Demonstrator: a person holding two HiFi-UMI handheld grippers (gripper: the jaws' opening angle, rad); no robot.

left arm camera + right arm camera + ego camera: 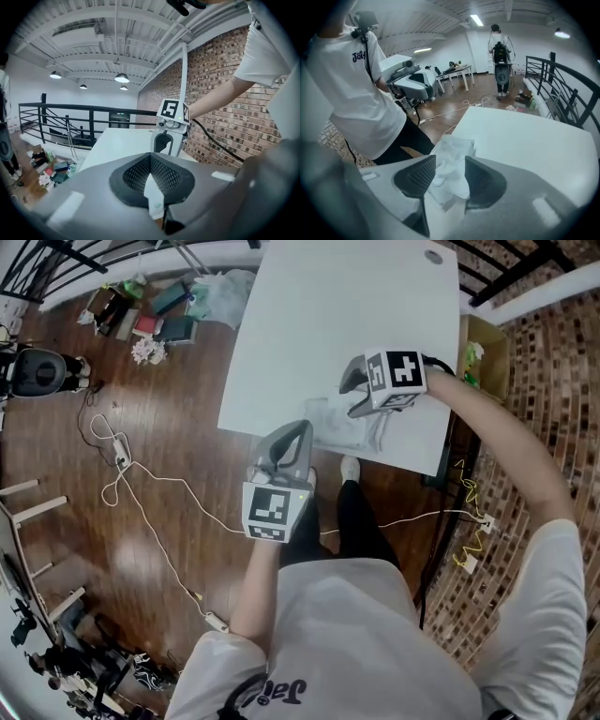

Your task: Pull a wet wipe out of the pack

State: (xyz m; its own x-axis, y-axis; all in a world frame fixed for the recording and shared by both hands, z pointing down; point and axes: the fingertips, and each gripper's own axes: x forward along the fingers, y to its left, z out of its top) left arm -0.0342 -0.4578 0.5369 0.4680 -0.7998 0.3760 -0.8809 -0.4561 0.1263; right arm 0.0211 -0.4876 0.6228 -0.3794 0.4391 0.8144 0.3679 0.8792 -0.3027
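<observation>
A crumpled white wet wipe (336, 424) lies bunched at the near edge of the white table (347, 315); I cannot make out the pack apart from it. My right gripper (356, 393) hangs just above it, pointing steeply down. In the right gripper view its jaws (450, 171) stand open with the wipe (451, 152) between them, and the pads do not press on it. My left gripper (298, 432) is held off the table's front edge, to the left of the wipe. Its pads (150, 176) are shut, and a narrow white strip shows between them.
A cardboard box (487, 348) stands by the table's right side. White cables (141, 488) trail over the wooden floor, with books and bags (159, 315) at the far left. A brick wall (220, 93) lies to the right. A person (500, 47) stands far off.
</observation>
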